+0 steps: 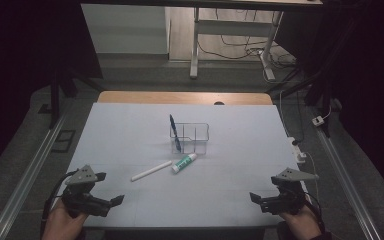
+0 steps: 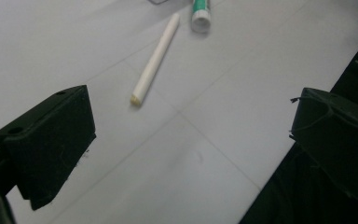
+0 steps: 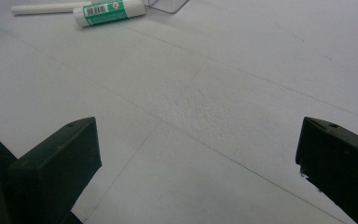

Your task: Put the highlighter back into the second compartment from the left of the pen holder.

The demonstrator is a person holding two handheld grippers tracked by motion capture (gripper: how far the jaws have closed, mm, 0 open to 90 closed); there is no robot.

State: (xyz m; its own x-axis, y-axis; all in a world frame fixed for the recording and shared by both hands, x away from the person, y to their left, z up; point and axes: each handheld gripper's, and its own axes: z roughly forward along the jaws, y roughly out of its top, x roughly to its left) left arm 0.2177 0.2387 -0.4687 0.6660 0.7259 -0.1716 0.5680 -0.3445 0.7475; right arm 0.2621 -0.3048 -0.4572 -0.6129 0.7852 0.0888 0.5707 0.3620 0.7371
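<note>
While both grippers rest spread and empty at the worktop's near edge, the white pen lies diagonally ahead, its near end closer to the left gripper than the right gripper.

The tabletop is covered in plain white, crossed by faint grey lines, with a bare strip of light wood along its far edge. Near the middle, the clear wire-edged organiser holds a dark blue pen. Just in front lies a glue stick, white with a green label and a black-and-white barcode, and beside it a plain white stick with a yellowish tip. Both tongs, left and right, are matte black with grey plates on top.
</note>
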